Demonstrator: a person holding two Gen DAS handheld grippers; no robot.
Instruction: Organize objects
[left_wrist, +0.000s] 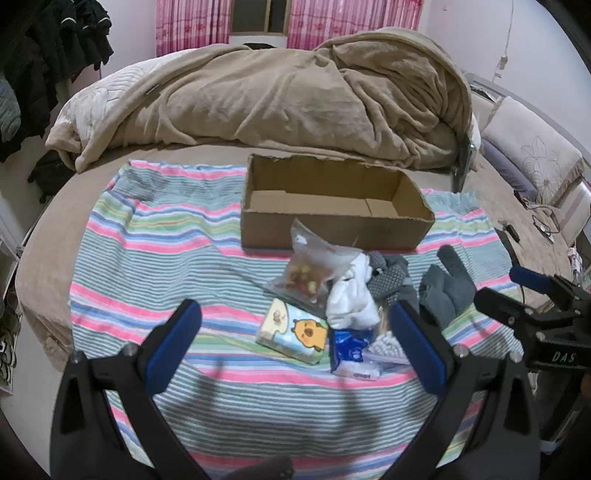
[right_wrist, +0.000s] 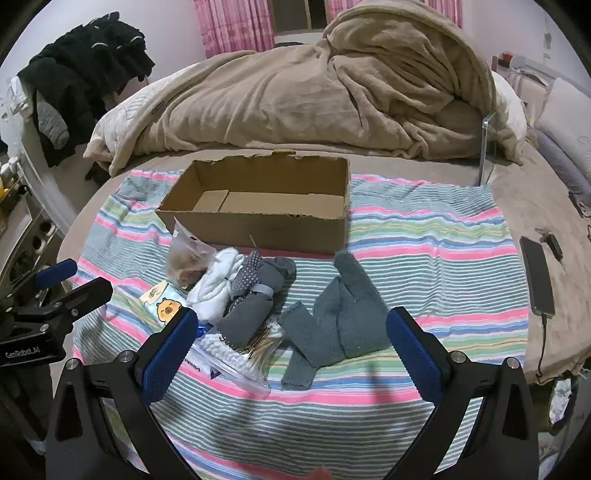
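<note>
The bed (left_wrist: 51, 229) carries everything here, its beige duvet (left_wrist: 280, 99) heaped toward the far side so that the near half lies flat enough to work on. Over that flat part a striped towel (left_wrist: 147, 251) is spread — it appears to serve as a work mat, marking off the things to be sorted from the rest of the bedding.

At the far edge of the towel sits an open cardboard box (left_wrist: 332, 225), empty, its mouth upward and its long side facing the grippers; it is most likely the place the loose things are meant to go, and nothing has gone in yet.

Just in front of the box the items lie in one loose cluster: a grey glove (right_wrist: 343, 314) flat on the towel to the right, grey socks (right_wrist: 258, 291) and a white cloth (right_wrist: 218, 284) bunched together touching each other, a clear snack bag (left_wrist: 310, 266) leaning up against the box's front wall, a tissue pack with a cartoon face (left_wrist: 295, 332), and a zip bag of cotton swabs (right_wrist: 243, 354) nearest the camera.

The left gripper (left_wrist: 295, 332) hangs above the tissue pack with its jaws spread wide, holding nothing. The right gripper (right_wrist: 291, 339) is likewise spread wide and unladen, framing the glove and the swab bag — a plausible first pick, judging by its aim.
</note>
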